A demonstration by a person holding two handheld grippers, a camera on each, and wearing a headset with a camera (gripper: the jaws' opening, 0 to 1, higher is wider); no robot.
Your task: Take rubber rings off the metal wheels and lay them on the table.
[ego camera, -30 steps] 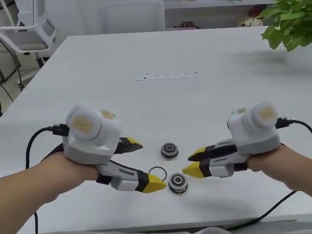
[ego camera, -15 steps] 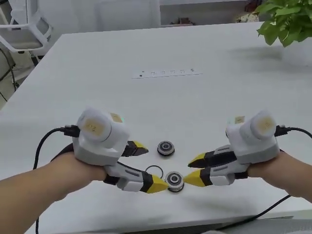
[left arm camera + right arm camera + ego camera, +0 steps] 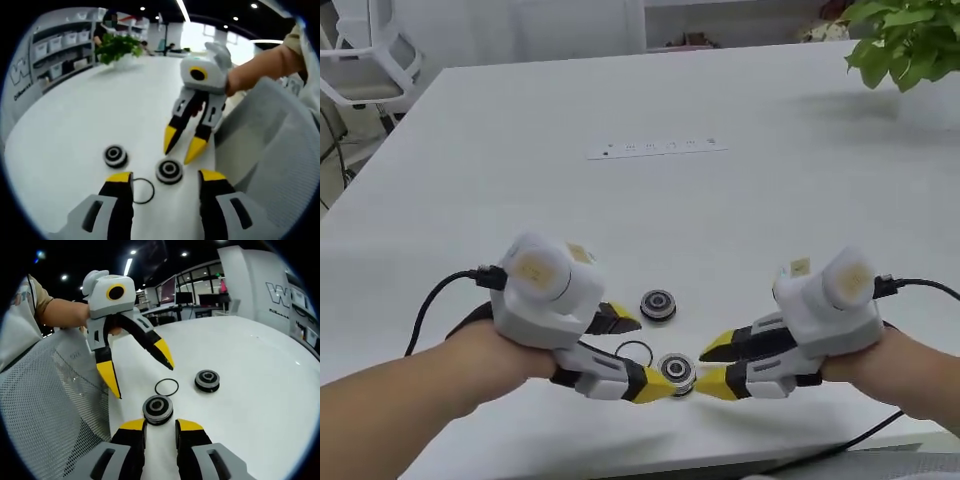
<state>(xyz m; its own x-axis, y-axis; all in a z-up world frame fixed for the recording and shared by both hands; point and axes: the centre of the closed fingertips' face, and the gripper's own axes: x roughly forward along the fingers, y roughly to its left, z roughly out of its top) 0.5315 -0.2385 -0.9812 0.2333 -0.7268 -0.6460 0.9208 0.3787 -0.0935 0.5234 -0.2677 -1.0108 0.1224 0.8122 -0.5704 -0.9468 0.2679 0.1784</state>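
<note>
Low centre in the head view, the near wheel (image 3: 676, 369) sat on the white table (image 3: 740, 210) with both claws on it. The left gripper (image 3: 643, 353) was released, jaws spread wide, its lower yellow tip right beside the wheel. The right gripper (image 3: 712, 364) came in from the right, jaws parted a little and gripping nothing, tips just at the wheel's edge. A loose rubber ring (image 3: 143, 190) lay flat just left of that wheel. The second wheel (image 3: 658, 304) stood just above.
</note>
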